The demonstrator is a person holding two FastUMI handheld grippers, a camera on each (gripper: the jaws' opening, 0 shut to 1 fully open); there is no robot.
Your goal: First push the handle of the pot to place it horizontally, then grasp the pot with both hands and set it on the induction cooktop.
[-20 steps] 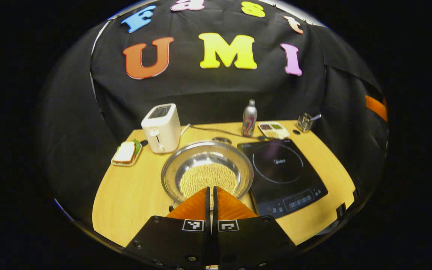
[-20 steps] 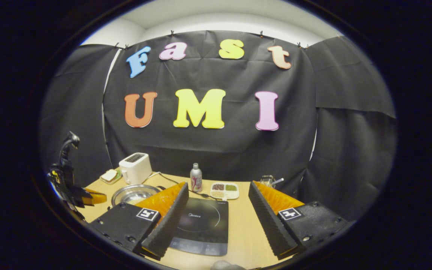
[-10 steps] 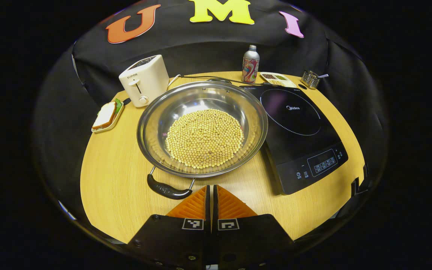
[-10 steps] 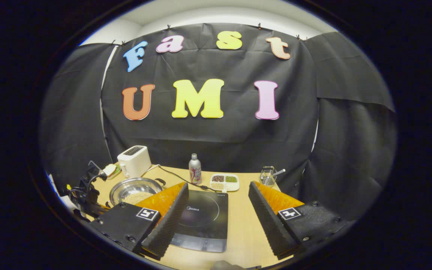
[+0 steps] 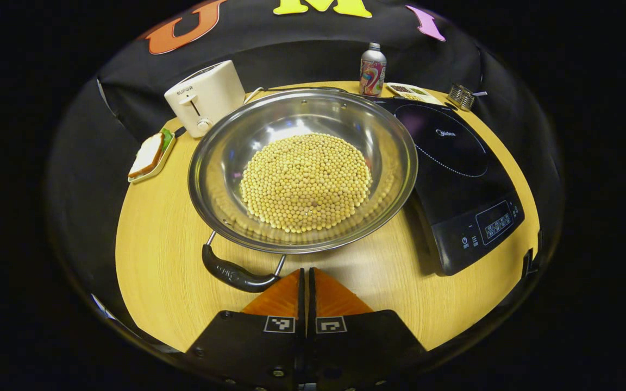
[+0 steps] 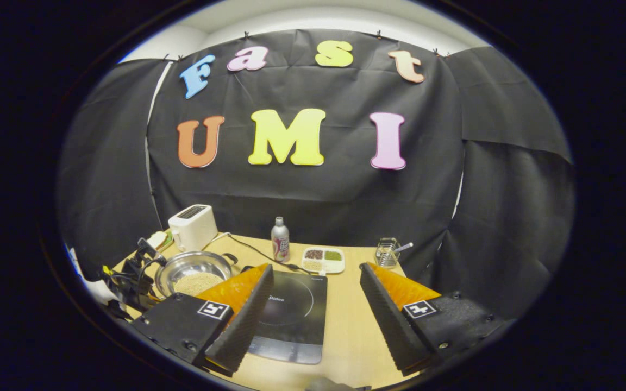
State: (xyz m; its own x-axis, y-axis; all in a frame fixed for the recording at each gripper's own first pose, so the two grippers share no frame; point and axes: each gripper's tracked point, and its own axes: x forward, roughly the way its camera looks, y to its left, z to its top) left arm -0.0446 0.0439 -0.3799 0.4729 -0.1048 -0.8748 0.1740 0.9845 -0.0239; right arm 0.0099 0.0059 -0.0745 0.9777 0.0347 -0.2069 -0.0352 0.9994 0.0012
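Filling the booth floor is a wooden table (image 5: 161, 271) with a rounded near edge, backed by black cloth. At its far left stands a toaster (image 5: 204, 98), with a sandwich (image 5: 149, 156) on a small tray just nearer. A bottle (image 5: 373, 70), a divided dish (image 5: 411, 92) and a wire holder (image 5: 461, 96) line the far edge. The cooktop (image 5: 459, 174) lies right of the pot (image 5: 302, 168), touching or just beside its rim. The steel pot, holding yellow beans (image 5: 306, 182), sits mid-table, its black handle (image 5: 234, 273) at the near side, slanting. The left gripper (image 5: 306, 279), fingers pressed together, hovers just right of that handle's end. The right gripper (image 6: 315, 309), fingers spread wide, hangs above the cooktop's near part.
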